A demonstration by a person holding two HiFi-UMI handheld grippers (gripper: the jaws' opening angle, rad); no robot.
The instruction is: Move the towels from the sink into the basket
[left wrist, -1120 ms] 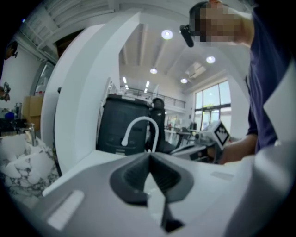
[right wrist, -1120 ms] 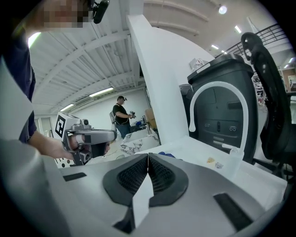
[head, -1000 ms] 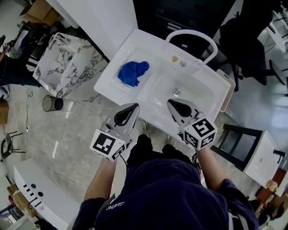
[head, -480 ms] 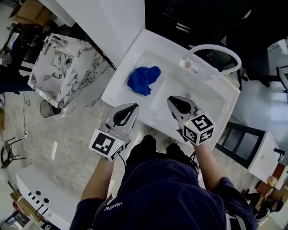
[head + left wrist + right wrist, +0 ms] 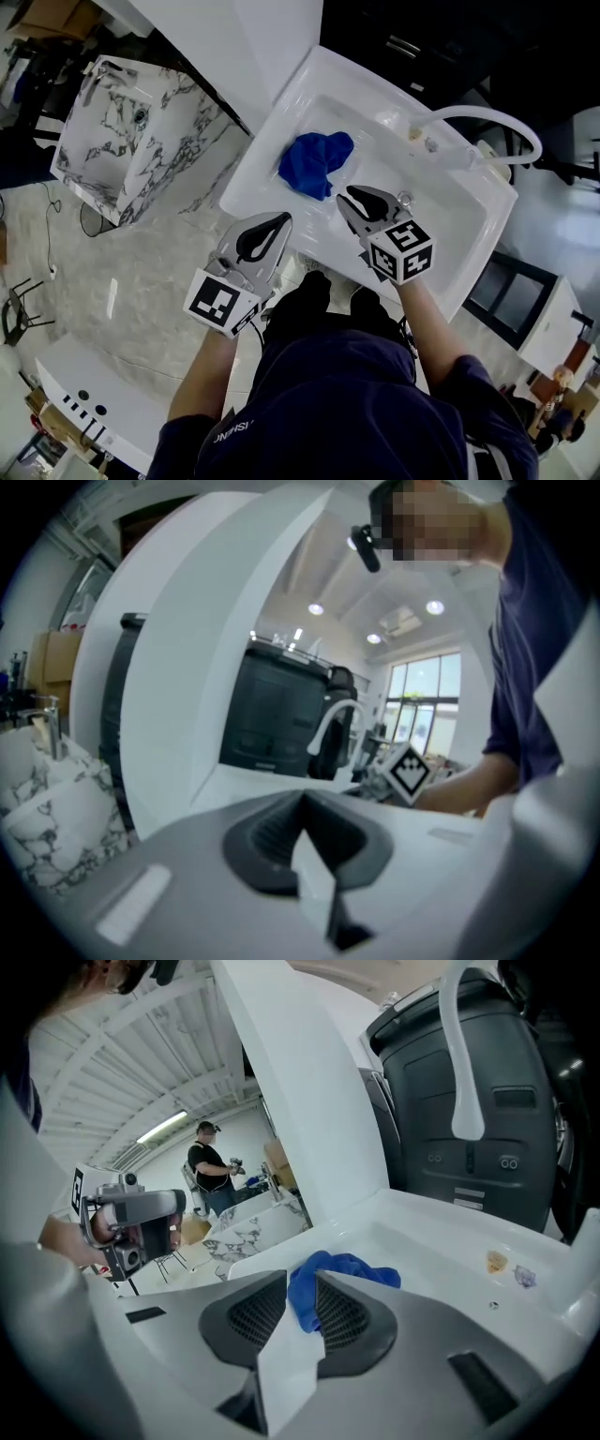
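A crumpled blue towel (image 5: 317, 164) lies in the left part of the white sink (image 5: 281, 122). My right gripper (image 5: 343, 194) hangs over the basin just right of the towel and short of it. Its jaws are opening and nothing is between them; in the right gripper view the towel (image 5: 356, 1270) shows through the gap of the right gripper (image 5: 301, 1281), lying further off in the sink (image 5: 441, 1227). My left gripper (image 5: 284, 217) is shut and empty at the sink's near rim, and its jaws meet at the tip of the left gripper (image 5: 302, 797) in its own view.
A curved white faucet (image 5: 487, 117) arches over the sink's far right corner. A marble-patterned sink unit (image 5: 131, 122) stands to the left, with a dark wire bin (image 5: 89, 220) on the floor. Small bits of debris (image 5: 497, 1262) lie in the basin. A person (image 5: 211, 1171) stands far back.
My right gripper has moved forward over the basin towards the blue towel and its jaws have parted. The left gripper has stayed shut at the sink's near edge.
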